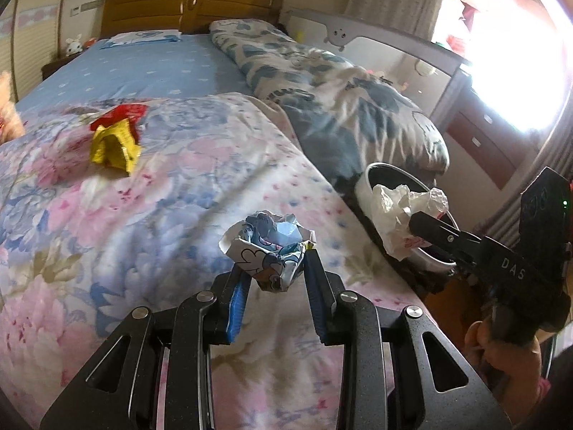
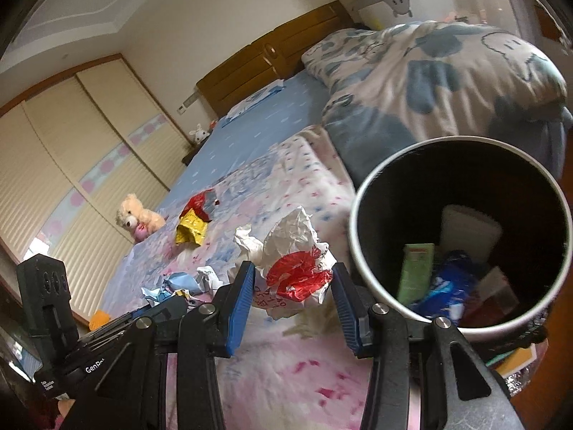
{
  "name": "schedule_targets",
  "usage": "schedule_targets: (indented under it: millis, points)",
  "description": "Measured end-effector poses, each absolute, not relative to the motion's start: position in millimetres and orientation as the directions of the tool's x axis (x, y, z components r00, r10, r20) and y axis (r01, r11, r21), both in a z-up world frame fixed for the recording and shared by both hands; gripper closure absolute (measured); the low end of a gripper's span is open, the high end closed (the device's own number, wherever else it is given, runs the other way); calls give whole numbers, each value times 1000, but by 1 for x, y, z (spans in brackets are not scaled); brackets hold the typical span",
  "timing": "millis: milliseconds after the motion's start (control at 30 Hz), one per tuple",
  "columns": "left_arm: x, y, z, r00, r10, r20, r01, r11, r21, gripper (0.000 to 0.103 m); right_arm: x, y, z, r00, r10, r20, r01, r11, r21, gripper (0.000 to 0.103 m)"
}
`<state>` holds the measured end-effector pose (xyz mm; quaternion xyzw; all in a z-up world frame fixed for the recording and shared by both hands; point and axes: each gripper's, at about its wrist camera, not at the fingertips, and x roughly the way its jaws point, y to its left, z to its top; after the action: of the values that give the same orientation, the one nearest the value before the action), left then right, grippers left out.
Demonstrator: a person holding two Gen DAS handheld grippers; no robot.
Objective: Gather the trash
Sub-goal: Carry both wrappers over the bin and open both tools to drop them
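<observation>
My left gripper (image 1: 274, 263) is shut on a crumpled blue and white wrapper (image 1: 270, 247) above the floral quilt. That wrapper (image 2: 179, 285) also shows at the lower left of the right wrist view. My right gripper (image 2: 293, 279) is shut on a crumpled white bag with red print (image 2: 293, 261), held just left of the round trash bin (image 2: 361, 229). In the left wrist view the white bag (image 1: 401, 211) hangs over the bin's rim (image 1: 365, 186). A yellow and red snack wrapper (image 1: 114, 139) lies on the quilt farther up the bed, seen too as the snack wrapper (image 2: 193, 224).
The bin holds a green box (image 2: 415, 272) and a blue packet (image 2: 451, 283). A teddy bear (image 2: 138, 220) sits on the bed near the wardrobe (image 2: 71, 150). A rolled blue-patterned duvet (image 1: 322, 82) lies along the bed's right side. A wooden headboard (image 1: 189, 7) stands at the far end.
</observation>
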<state>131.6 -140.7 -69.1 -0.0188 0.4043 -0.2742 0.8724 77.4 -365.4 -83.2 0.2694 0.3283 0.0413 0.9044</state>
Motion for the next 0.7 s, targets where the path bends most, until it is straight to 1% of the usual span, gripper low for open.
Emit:
schedule_targets:
  millis: [700]
  points:
    - [116,-213,-51,474,-559,-680,596,773,-219,74,34,-436,-79,806,114,-580,234,840,490,59]
